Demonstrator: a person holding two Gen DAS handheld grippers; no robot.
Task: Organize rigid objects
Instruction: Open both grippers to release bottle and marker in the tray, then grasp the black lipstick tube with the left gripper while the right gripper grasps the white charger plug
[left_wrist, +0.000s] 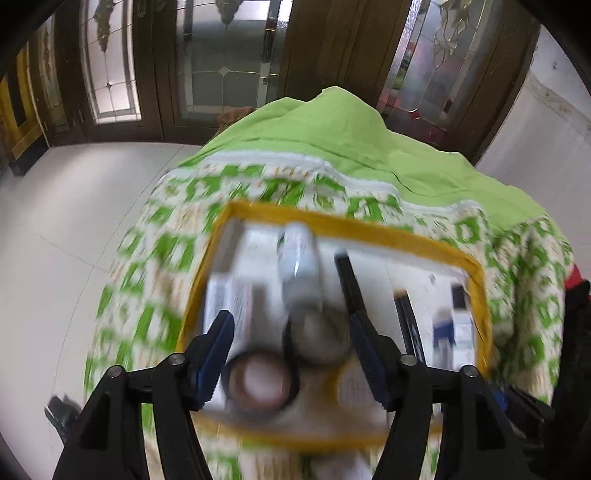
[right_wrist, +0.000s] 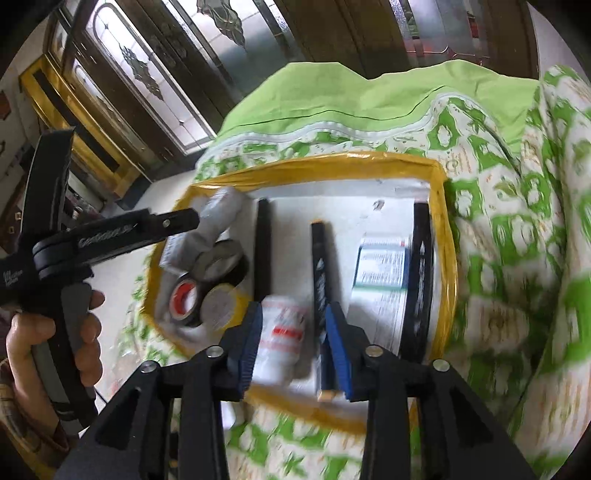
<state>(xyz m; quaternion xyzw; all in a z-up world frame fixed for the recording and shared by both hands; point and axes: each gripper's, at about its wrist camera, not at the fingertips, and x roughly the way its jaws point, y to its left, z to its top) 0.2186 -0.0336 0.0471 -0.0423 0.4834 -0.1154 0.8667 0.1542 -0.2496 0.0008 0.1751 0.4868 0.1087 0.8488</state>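
Here the scene sits over a shallow tray (right_wrist: 441, 206) with a yellow taped rim, resting on a green-and-white patterned cloth (right_wrist: 517, 229) that covers the table. Both views are smeared by motion, the left one badly.

The right gripper (right_wrist: 293, 325) hangs over the near edge of the tray, its blue-padded jaws a little apart. A small white bottle (right_wrist: 282, 336) with red print lies on its side between them, and a dark marker (right_wrist: 322, 280) runs right along the inner face of the right-hand pad; whether either pad actually presses on anything cannot be told through the blur. Further right in the tray lie a flat printed box (right_wrist: 382, 267) and, just beside the right wall, a long black pen (right_wrist: 421, 273). Another black stick (right_wrist: 263, 247) lies left of the marker.

The left gripper (left_wrist: 291, 332) has its jaws spread wide, with nothing pinched. Below and between them sit the tape rolls (right_wrist: 210, 280), clustered in the left part of the tray: a black one, one with a red core, and a yellowish one, touching one another. A grey wrapped tube (right_wrist: 218, 218) lies beyond them toward the far left corner. In the right wrist view, a hand (right_wrist: 55, 332) grips the left tool's handle at the left edge.
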